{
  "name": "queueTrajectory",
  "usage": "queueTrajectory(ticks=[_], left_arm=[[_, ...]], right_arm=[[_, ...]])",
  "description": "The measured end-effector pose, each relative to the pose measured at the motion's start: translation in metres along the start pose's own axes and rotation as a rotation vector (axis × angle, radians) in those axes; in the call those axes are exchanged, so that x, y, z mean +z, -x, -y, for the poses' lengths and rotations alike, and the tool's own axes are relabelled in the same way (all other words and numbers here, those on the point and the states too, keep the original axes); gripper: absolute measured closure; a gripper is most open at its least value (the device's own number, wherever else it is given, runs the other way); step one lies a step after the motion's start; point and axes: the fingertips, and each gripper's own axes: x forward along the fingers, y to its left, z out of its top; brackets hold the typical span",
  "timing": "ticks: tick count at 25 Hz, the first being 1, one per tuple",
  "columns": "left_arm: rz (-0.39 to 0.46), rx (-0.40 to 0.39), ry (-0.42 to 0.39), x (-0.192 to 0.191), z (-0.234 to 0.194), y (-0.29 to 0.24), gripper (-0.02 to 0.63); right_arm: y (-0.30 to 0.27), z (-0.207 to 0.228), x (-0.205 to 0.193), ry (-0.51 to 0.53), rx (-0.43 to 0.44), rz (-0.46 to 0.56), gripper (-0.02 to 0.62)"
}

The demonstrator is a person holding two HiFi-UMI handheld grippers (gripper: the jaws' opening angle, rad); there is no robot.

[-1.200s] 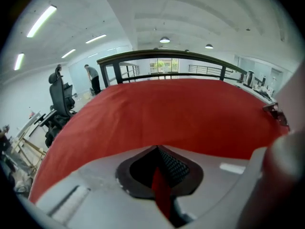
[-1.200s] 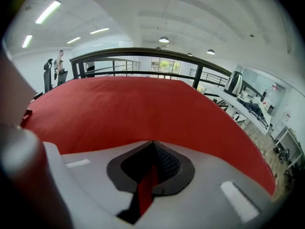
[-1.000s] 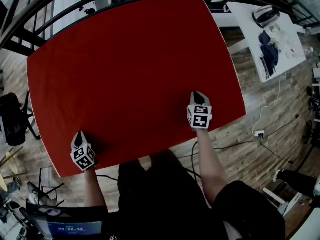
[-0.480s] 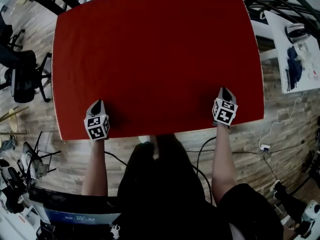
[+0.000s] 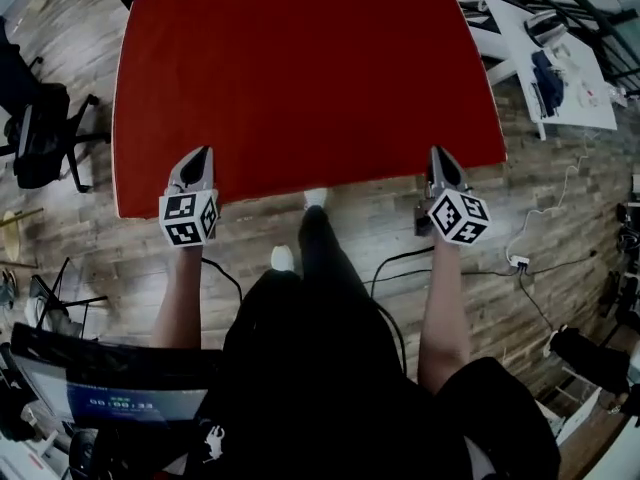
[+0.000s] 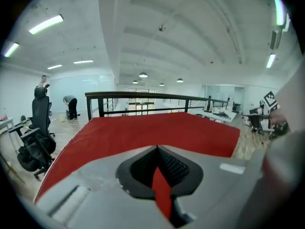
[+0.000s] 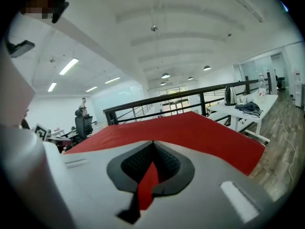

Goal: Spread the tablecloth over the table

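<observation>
The red tablecloth (image 5: 300,78) lies stretched out flat ahead of me and hides the table under it. My left gripper (image 5: 199,156) is shut on the cloth's near left corner. My right gripper (image 5: 438,154) is shut on its near right corner. Between them the near edge runs taut, raised above the wooden floor. In the left gripper view a strip of red cloth is pinched in the left gripper (image 6: 159,175), and the tablecloth (image 6: 157,130) spreads away beyond it. The right gripper (image 7: 150,168) pinches a red strip the same way, with the tablecloth (image 7: 190,128) beyond.
A black office chair (image 5: 40,133) stands on the left. A white table (image 5: 575,98) with clothes and small items is at the right. A black railing (image 6: 143,99) runs behind the cloth's far edge. Cables (image 5: 400,263) cross the floor near my feet. A monitor (image 5: 100,393) sits at bottom left.
Both grippers have risen and drawn back toward me with the cloth's near edge. That edge has lifted off the surface and now hangs over the floor.
</observation>
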Motion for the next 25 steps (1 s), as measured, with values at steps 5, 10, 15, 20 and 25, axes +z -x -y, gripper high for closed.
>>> queueTrajectory(ticks=[5, 10, 15, 20, 25], left_arm=[[0.101, -0.088, 0.000, 0.034, 0.080, 0.073, 0.600], [0.177, -0.128, -0.025, 0.054, 0.158, 0.112, 0.600], [0.222, -0.078, -0.006, 0.062, 0.215, 0.141, 0.600], [0.250, -0.003, 0.037, 0.055, 0.272, 0.174, 0.600], [0.218, 0.053, 0.031, 0.041, 0.282, 0.193, 0.600]], right_arm=[[0.095, -0.068, -0.020, 0.066, 0.126, -0.056, 0.586], [0.129, -0.095, -0.006, 0.100, 0.225, -0.001, 0.586], [0.165, -0.087, 0.016, 0.142, 0.291, 0.021, 0.587], [0.216, -0.039, 0.022, 0.142, 0.338, 0.049, 0.587], [0.228, -0.010, 0.017, 0.149, 0.330, 0.035, 0.587]])
